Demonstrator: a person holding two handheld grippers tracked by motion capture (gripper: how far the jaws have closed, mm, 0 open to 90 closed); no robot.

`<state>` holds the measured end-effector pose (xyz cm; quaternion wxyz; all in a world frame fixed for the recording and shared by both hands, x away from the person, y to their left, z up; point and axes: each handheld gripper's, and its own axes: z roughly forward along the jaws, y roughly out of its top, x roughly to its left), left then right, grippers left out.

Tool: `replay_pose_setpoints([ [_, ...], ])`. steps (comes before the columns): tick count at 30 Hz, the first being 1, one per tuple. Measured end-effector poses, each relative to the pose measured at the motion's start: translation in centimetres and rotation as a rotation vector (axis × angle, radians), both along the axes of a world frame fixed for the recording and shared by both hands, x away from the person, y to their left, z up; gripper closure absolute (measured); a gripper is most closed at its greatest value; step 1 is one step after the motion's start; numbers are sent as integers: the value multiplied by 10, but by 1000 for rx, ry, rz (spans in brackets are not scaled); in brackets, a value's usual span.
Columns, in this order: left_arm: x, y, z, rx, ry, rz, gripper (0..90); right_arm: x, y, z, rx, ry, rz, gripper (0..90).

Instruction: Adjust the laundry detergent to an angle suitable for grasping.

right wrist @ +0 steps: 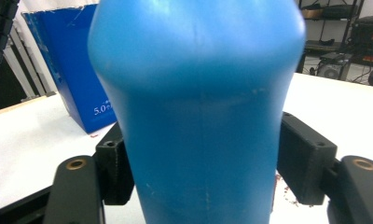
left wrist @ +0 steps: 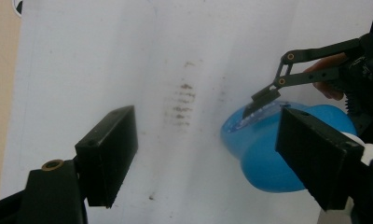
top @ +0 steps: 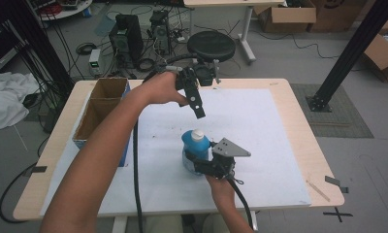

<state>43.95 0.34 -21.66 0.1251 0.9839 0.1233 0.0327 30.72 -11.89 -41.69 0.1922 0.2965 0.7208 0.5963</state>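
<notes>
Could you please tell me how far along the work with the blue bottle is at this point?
Done: the blue bottle stands upright on the white sheet, and the right gripper is clamped round its body. In hand: the left gripper hovers open above the white cap. Left: gripping the cap; it is still on.

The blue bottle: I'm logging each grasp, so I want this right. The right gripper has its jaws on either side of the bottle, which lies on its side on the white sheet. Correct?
Not quite. The blue bottle stands upright on the white sheet, white cap on top, as the high view shows. The rest holds: the right gripper has its jaws on either side of the bottle's body.
</notes>
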Motion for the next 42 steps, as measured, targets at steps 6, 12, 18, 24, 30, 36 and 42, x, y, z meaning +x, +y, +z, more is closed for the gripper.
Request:
replay_pose_setpoints([
  [6,0,0,0,-4,0,5,218,-1,0,0,0,-4,10,363],
  [12,0,0,0,-1,1,3,219,-2,1,1,-8,-15,17,406],
  [18,0,1,0,-1,1,4,219,-3,2,2,-24,-24,13,417],
  [24,0,2,0,-3,-3,5,220,-3,0,5,-45,-27,24,428],
  [30,0,4,0,-7,-5,8,220,-5,-4,15,-50,-41,84,430],
  [36,0,5,-1,-9,-6,12,220,0,-16,27,-37,-40,211,430],
  [42,-1,6,-2,-14,-3,22,220,9,-30,33,-66,-51,362,430],
])
